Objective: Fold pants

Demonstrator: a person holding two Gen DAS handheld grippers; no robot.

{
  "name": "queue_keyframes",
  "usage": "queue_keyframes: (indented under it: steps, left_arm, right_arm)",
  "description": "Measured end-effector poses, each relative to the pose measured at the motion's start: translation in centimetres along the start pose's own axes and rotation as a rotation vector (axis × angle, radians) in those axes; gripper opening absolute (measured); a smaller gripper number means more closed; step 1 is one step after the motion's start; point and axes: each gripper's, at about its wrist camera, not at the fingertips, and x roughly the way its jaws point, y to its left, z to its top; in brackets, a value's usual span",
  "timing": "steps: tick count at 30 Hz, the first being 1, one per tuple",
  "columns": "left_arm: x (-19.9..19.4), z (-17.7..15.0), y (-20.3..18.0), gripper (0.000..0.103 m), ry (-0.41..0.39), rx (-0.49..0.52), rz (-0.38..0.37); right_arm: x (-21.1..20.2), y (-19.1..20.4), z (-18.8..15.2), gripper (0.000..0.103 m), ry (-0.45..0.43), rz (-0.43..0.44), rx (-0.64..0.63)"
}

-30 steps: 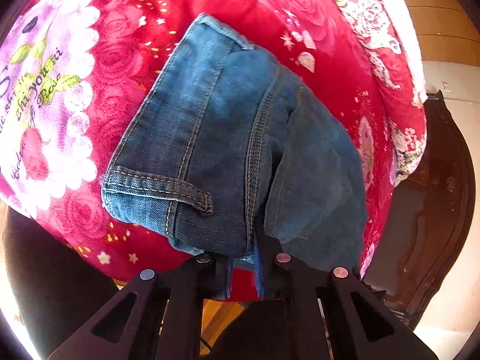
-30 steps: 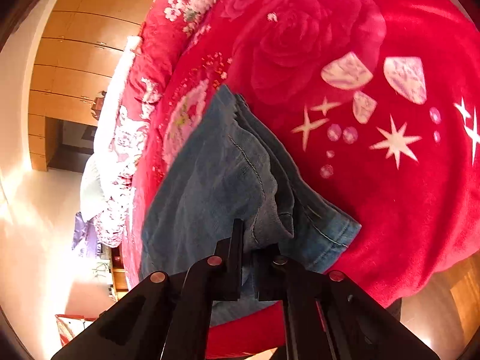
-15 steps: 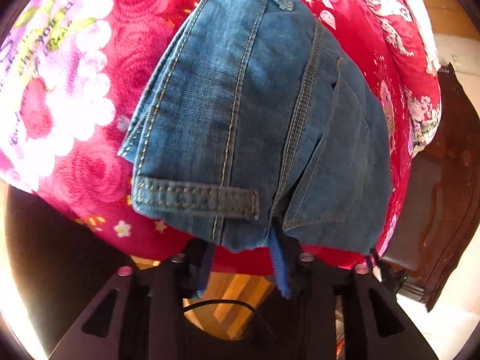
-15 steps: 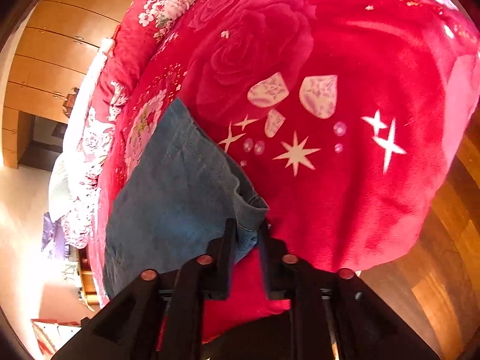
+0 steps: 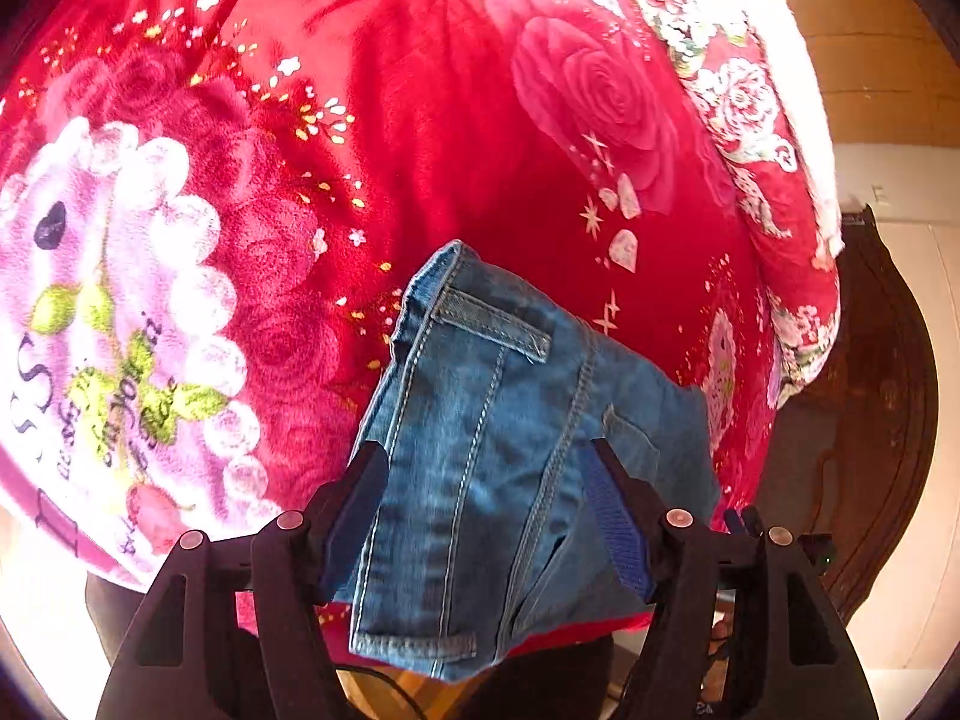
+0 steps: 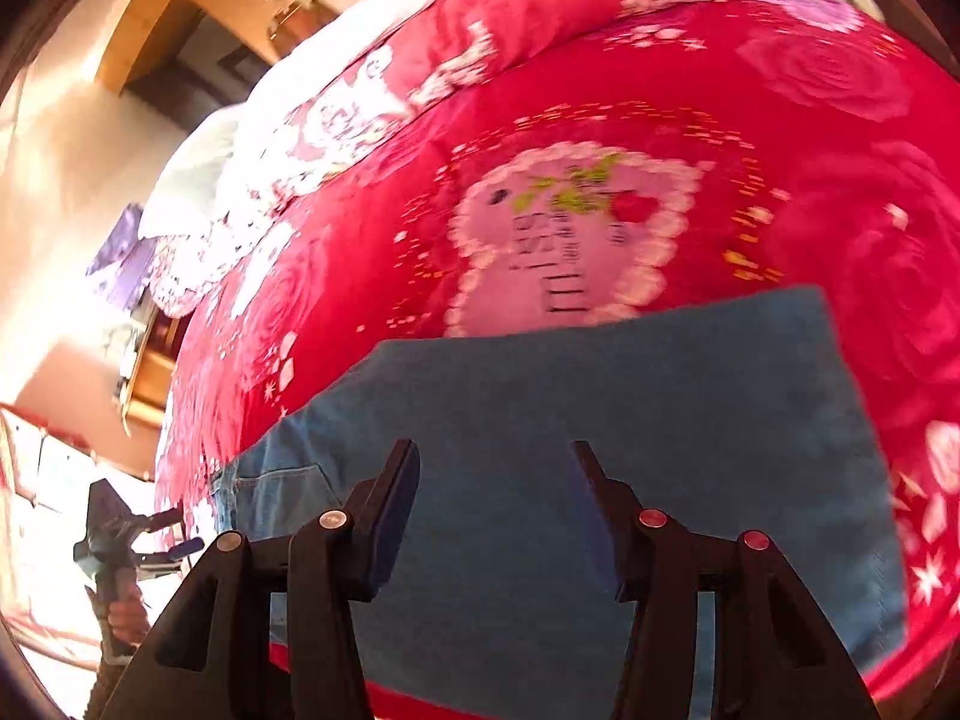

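Observation:
Blue denim pants [image 5: 510, 420] lie folded on a red rose-print blanket [image 5: 420, 120] near the bed's front edge, waistband and a belt loop toward the blanket's middle. My left gripper [image 5: 486, 468] is open, its jaws wide apart over the waist end, holding nothing. In the right wrist view the pants [image 6: 630, 408] form a flat blue rectangle on the blanket [image 6: 600, 138]. My right gripper [image 6: 492, 462] is open above the denim, empty. The left gripper also shows at the far left of the right wrist view [image 6: 114, 528].
A dark carved wooden footboard [image 5: 876, 420] stands at the right of the bed. A floral quilt with white lining [image 5: 750, 90] is piled at the far edge. Wooden wardrobe panels [image 6: 180, 6] and a lit wall lie beyond the bed.
Both grippers were shut on the pants and have let go; both jaws now stand wide open. The pants have come to rest flat on the blanket. The right view has swung across the bed.

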Motion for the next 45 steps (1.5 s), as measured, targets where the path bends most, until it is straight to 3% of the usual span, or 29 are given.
queue_keyframes:
  steps: [5,8,10,11,12,13,15,16,19,20,21,25,28,29,33,37,40,41,43,44,45]
  left_arm:
    - [2.0,1.6,-0.3,0.067,0.035,-0.015,0.006]
    - [3.7,3.2,-0.4,0.070,0.056,-0.004,0.003]
    - [4.2,3.2,-0.4,0.070,0.079,0.005,0.009]
    - [4.5,3.1,-0.6,0.068,0.095,0.008,0.009]
    - [4.1,2.8,-0.7,0.068,0.103,0.016,0.006]
    - [3.9,2.5,-1.1,0.067,0.097,0.037,0.007]
    - [3.9,2.4,-2.3,0.067,0.049,0.108,0.060]
    - [4.1,2.5,-2.8,0.067,0.028,0.132,0.101]
    - [6.2,3.3,-3.0,0.064,0.036,0.123,0.200]
    - [6.2,3.2,-3.2,0.064,0.026,0.128,0.207]
    - [6.0,3.1,-3.5,0.064,0.020,0.139,0.207]
    - [3.9,2.0,-3.1,0.063,0.033,0.133,0.138]
    - [1.0,0.1,-2.8,0.063,0.045,0.124,0.032]
    - [0.2,-0.9,-2.8,0.063,0.049,0.120,-0.005]
    - [-1.9,-5.2,-2.2,0.072,0.106,0.106,-0.167]
    - [0.3,-8.1,-1.0,0.072,0.171,0.097,-0.155]
    - [2.9,-7.8,1.0,0.071,0.204,-0.006,-0.136]
    - [3.6,-7.6,1.7,0.068,0.208,-0.040,-0.125]
    - [4.1,-6.9,2.3,0.051,0.190,-0.068,-0.093]
    - [4.2,-6.4,2.1,0.031,0.177,-0.068,-0.086]
    - [3.9,-5.8,1.6,0.022,0.163,-0.058,-0.091]
  right_arm:
    - [8.6,5.7,5.7,0.063,0.108,-0.010,-0.134]
    - [12.8,6.8,7.5,0.066,0.194,-0.037,-0.206]
    - [15.6,7.5,7.7,0.066,0.303,-0.014,-0.265]
    - [16.6,7.9,7.2,0.063,0.353,-0.021,-0.327]
    - [17.1,8.5,6.7,0.043,0.373,-0.042,-0.404]
    - [17.1,9.6,5.8,0.030,0.379,-0.051,-0.508]
    - [16.2,11.2,4.8,0.007,0.347,-0.068,-0.579]
    - [15.7,11.5,4.6,0.006,0.315,-0.076,-0.599]
    - [17.3,10.6,5.1,0.006,0.256,-0.247,-0.610]
    - [17.9,10.1,5.4,0.002,0.241,-0.296,-0.581]
    - [17.9,9.6,5.7,0.003,0.222,-0.291,-0.533]
    - [14.5,8.1,5.2,0.024,0.111,-0.213,-0.307]
    - [9.4,5.2,3.1,0.046,0.057,-0.038,-0.119]
    - [7.5,4.3,1.9,0.052,0.037,-0.019,-0.074]
    - [0.9,0.7,-2.5,0.056,0.004,-0.024,0.024]
    - [-4.0,-3.7,-7.0,0.063,-0.008,-0.077,0.139]
    - [-6.4,-7.4,-10.1,0.063,-0.035,-0.067,0.251]
    - [-7.3,-8.6,-11.1,0.063,-0.052,-0.052,0.301]
    - [-8.2,-11.2,-12.8,0.063,-0.063,-0.029,0.391]
    - [-8.2,-12.3,-13.6,0.063,-0.062,-0.017,0.435]
    - [-7.7,-12.9,-13.9,0.063,-0.063,-0.007,0.462]
